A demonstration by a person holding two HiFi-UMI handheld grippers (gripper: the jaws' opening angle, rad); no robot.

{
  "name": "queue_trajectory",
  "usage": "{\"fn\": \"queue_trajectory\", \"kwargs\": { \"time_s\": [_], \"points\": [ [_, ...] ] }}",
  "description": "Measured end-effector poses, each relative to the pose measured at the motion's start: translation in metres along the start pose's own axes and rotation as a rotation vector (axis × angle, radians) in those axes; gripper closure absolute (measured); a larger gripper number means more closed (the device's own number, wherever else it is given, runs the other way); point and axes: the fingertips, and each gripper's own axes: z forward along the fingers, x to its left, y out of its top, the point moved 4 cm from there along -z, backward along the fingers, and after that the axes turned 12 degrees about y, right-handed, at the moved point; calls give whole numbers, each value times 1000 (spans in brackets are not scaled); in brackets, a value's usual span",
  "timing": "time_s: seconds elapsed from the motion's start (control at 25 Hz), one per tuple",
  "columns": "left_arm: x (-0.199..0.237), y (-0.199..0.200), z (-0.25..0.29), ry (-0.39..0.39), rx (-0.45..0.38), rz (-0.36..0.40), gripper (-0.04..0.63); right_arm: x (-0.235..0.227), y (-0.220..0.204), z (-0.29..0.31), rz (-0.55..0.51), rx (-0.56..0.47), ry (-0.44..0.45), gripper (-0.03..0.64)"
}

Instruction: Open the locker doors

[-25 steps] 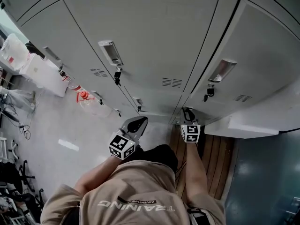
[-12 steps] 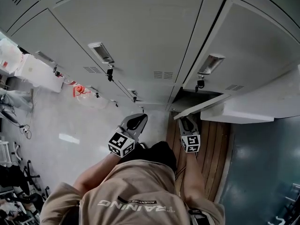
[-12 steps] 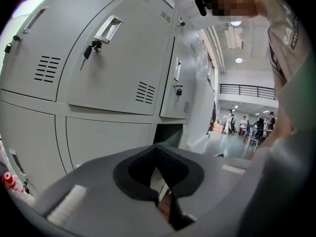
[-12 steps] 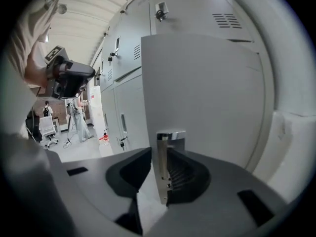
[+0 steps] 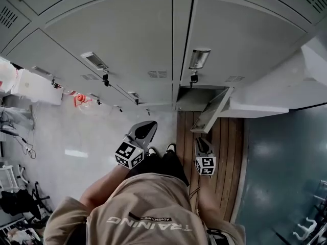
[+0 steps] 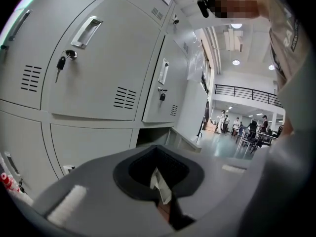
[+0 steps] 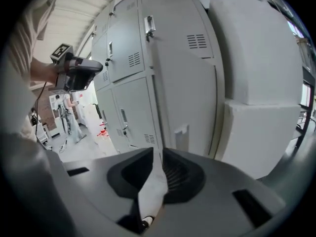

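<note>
Grey lockers (image 5: 127, 40) fill the top of the head view. The bottom locker door (image 5: 213, 111) below the keyed handle (image 5: 198, 58) stands swung out, and its dark compartment (image 5: 190, 99) shows behind it. My right gripper (image 5: 201, 144) is at the door's free lower edge, shut on the thin door edge (image 7: 154, 179), which runs between the jaws in the right gripper view. My left gripper (image 5: 145, 132) hangs in the air left of the open locker, touching no door, jaws together. The left gripper view shows the open compartment (image 6: 149, 138) past the left gripper (image 6: 159, 187).
A wooden floor strip (image 5: 225, 152) lies under the open door. A white block (image 5: 278, 88) juts out at the right. Red items (image 5: 76, 99) and white boxes (image 5: 36, 83) sit at the left. The person's shoes (image 5: 159, 150) stand near the lockers. People (image 6: 222, 122) stand far down the hall.
The bottom locker door has swung from nearly shut to well open, with my right gripper moving back toward the person along with its edge. The left gripper has stayed about level.
</note>
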Motion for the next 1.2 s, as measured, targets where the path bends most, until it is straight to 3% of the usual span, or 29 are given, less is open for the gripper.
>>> {"fn": "queue_trajectory", "kwargs": {
  "time_s": [0.2, 0.52, 0.68, 0.84, 1.0, 1.2],
  "points": [
    [-5, 21, -1, 22, -36, 3, 588, 36, 21, 26, -17, -33, 90, 555],
    [15, 22, -41, 88, -118, -2, 588, 76, 95, 21, -152, -204, 111, 560],
    [16, 4, -100, 81, -138, -32, 588, 124, 118, -7, -235, -251, 89, 595],
    [23, -22, -182, 53, -155, 4, 588, 207, 120, -35, -274, -293, 76, 607],
    [22, -51, -262, 22, -163, 40, 588, 293, 100, -76, -237, -326, 29, 606],
    [20, -82, -327, 19, -139, -1, 588, 350, 80, -127, -149, -326, -52, 607]
  ]
}}
